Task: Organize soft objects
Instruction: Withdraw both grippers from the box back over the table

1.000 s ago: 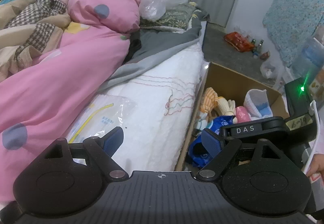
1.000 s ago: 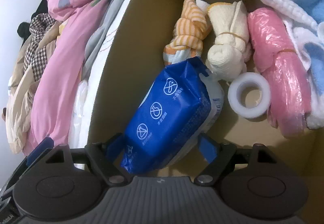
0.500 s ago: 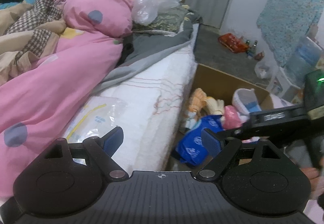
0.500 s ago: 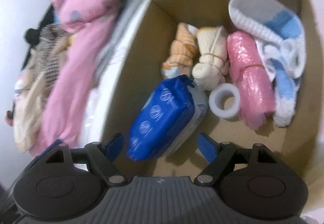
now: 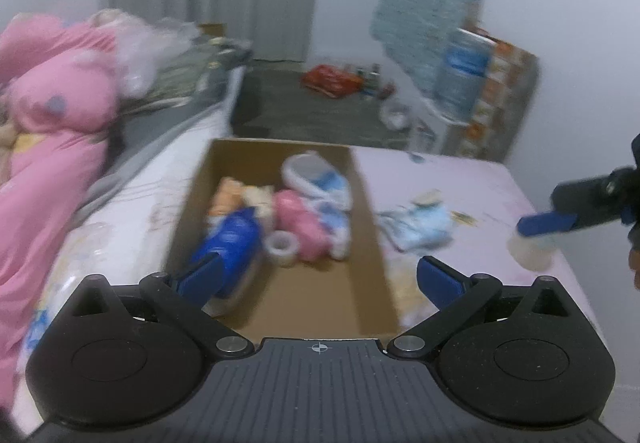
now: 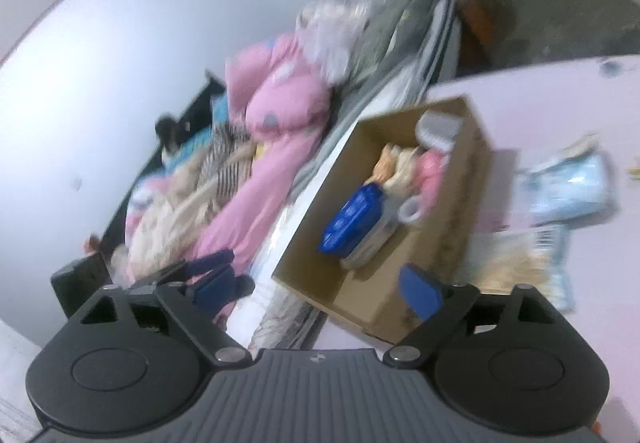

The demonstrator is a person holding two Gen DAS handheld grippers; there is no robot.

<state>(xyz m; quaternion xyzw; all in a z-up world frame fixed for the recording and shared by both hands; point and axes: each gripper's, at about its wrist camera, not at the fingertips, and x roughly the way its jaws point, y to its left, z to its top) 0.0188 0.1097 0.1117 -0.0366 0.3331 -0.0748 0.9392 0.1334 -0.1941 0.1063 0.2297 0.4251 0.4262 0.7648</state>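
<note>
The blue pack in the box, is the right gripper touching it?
Apart. Right wrist view: the right gripper is open, empty, well back from the blue pack in the cardboard box.

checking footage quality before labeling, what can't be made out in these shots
- Blue pack, left wrist view: printing lost to motion blur.
- Light blue packet on the table, right wrist view: label smeared.
- Right tool, left wrist view: cut off by the right edge.
- Box, right wrist view: near corner hidden by the tool's finger.

My right hand-held gripper (image 6: pixel 320 287) hangs with jaws apart and nothing between them, above a cardboard box (image 6: pixel 476 179). Inside I see a blue pack (image 6: pixel 352 219) beside a tape roll (image 6: pixel 410 211). Pink bedding (image 6: pixel 280 131) lies on the bed to the left.
</note>
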